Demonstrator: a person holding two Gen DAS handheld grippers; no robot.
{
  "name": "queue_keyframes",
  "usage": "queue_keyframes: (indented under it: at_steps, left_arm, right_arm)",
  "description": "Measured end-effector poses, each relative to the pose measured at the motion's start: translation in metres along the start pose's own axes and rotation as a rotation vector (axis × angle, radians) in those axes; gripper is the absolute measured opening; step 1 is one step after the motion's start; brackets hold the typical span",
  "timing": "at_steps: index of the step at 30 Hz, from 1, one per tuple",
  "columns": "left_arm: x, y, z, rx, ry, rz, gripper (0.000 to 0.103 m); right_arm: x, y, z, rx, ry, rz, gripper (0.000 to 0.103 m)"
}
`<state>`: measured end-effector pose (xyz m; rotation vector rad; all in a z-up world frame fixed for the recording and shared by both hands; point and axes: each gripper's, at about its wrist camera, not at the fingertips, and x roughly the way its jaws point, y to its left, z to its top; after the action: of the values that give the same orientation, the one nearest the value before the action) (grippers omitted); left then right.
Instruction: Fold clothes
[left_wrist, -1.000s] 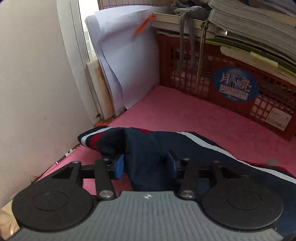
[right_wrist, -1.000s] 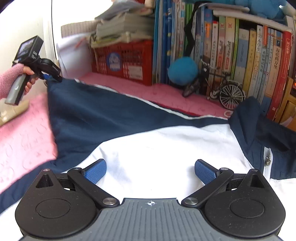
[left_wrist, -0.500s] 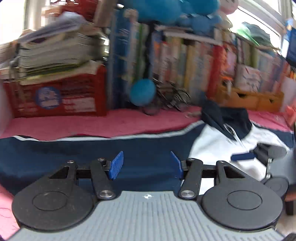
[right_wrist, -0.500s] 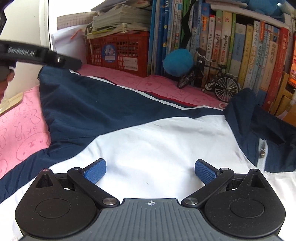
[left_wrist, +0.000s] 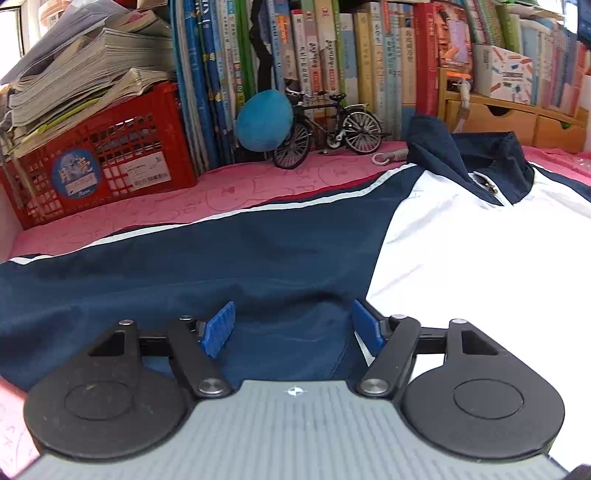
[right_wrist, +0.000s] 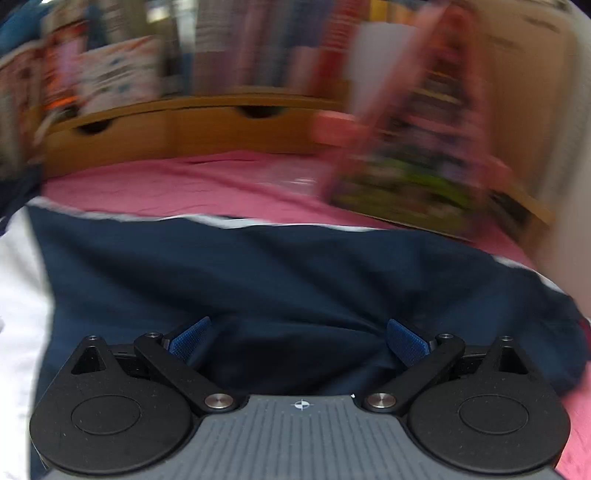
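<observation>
the jacket (left_wrist: 258, 258) lies spread before me; behind it the crate (left_wrist: 110, 162) stands left of the toy bicycle (left_wrist: 328, 125).

The jacket (left_wrist: 229, 266) ahead of the left gripper (left_wrist: 291, 326) is thin, smooth woven cloth with a faint sheen, creased in soft folds between the ribbed blue pads (left_wrist: 219, 328). The gripper's arms look like matt black plastic, pinned with bright metal rivets, on a ridged grey plastic body. Beyond the jacket lies a pink mat (left_wrist: 221, 195), matt and lightly embossed. Farther off to the left stands a red crate (left_wrist: 110, 155) of glossy plastic lattice under rough-edged paper stacks (left_wrist: 85, 70). A model bicycle (left_wrist: 327, 127) ahead looks like shiny metal. Under the right gripper (right_wrist: 299, 343) the same navy cloth bunches; wooden drawers (right_wrist: 184, 125) beyond are blurred.
</observation>
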<state>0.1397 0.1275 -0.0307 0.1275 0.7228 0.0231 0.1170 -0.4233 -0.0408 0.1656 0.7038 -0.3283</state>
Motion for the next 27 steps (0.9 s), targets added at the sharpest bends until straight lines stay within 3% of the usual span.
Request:
queue_keyframes:
  at_steps: [3, 6, 8, 11, 14, 16, 18, 21, 25, 27]
  left_arm:
    - [-0.015, -0.026, 0.019, 0.060, -0.071, -0.076, 0.056]
    - [-0.022, -0.077, 0.043, 0.100, -0.108, -0.226, 0.056]
    - [-0.025, -0.115, 0.056, 0.125, -0.127, -0.331, 0.056]
    - [-0.020, -0.182, 0.064, 0.153, -0.131, -0.486, 0.057]
    - [-0.009, -0.243, 0.063, 0.161, -0.108, -0.588, 0.056]
    - [0.002, -0.277, 0.060, 0.176, -0.076, -0.617, 0.053]
    - [0.009, -0.301, 0.056, 0.205, -0.052, -0.623, 0.051]
    - [0.013, -0.321, 0.047, 0.258, -0.030, -0.621, 0.051]
    - [0.009, -0.328, 0.034, 0.359, -0.062, -0.639, 0.051]
    - [0.006, -0.331, 0.030, 0.398, -0.080, -0.636, 0.051]
  right_arm:
    - [-0.030, -0.083, -0.008, 0.329, -0.095, 0.069, 0.102]
    - [-0.043, -0.141, -0.019, 0.509, -0.179, -0.066, 0.103]
    - [-0.040, -0.164, -0.024, 0.568, -0.176, -0.141, 0.103]
    - [-0.024, -0.172, -0.023, 0.533, -0.159, -0.140, 0.103]
    - [-0.007, -0.176, -0.021, 0.482, -0.142, -0.123, 0.103]
    - [0.004, -0.179, -0.020, 0.448, -0.132, -0.112, 0.084]
    - [0.013, -0.176, -0.008, 0.410, -0.123, -0.145, 0.023]
    - [0.008, -0.178, 0.017, 0.337, -0.219, -0.189, 0.019]
    - [-0.026, -0.176, 0.040, 0.152, -0.501, -0.212, 0.018]
    - [-0.025, -0.167, 0.048, -0.009, -0.534, -0.276, 0.025]
